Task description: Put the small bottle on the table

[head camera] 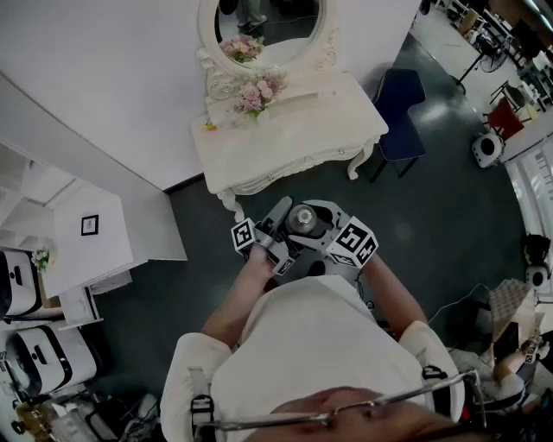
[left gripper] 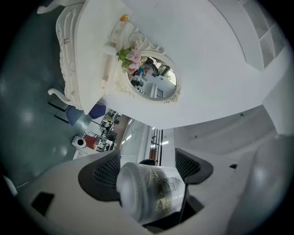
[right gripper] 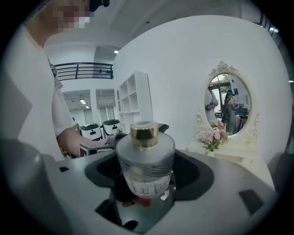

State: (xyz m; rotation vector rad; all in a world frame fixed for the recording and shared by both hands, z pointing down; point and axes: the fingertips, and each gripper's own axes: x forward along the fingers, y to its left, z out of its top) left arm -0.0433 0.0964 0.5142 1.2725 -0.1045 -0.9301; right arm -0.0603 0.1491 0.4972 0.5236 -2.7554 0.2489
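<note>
The small bottle (head camera: 302,217) is frosted glass with a gold cap and is held upright in the air in front of the person's chest. My right gripper (head camera: 323,223) is shut on its body; in the right gripper view the bottle (right gripper: 144,160) stands cap up between the dark pads. My left gripper (head camera: 278,223) is rolled on its side with its jaws wide around the same bottle (left gripper: 151,190), base to the left; I see no pad pressing it. The white dressing table (head camera: 285,142) stands ahead, apart from both grippers.
An oval mirror (head camera: 268,26) and pink flowers (head camera: 252,95) sit at the back of the table. A blue chair (head camera: 399,112) stands to its right. A white shelf unit (head camera: 86,233) and white machines (head camera: 39,358) are at the left. Dark floor lies between me and the table.
</note>
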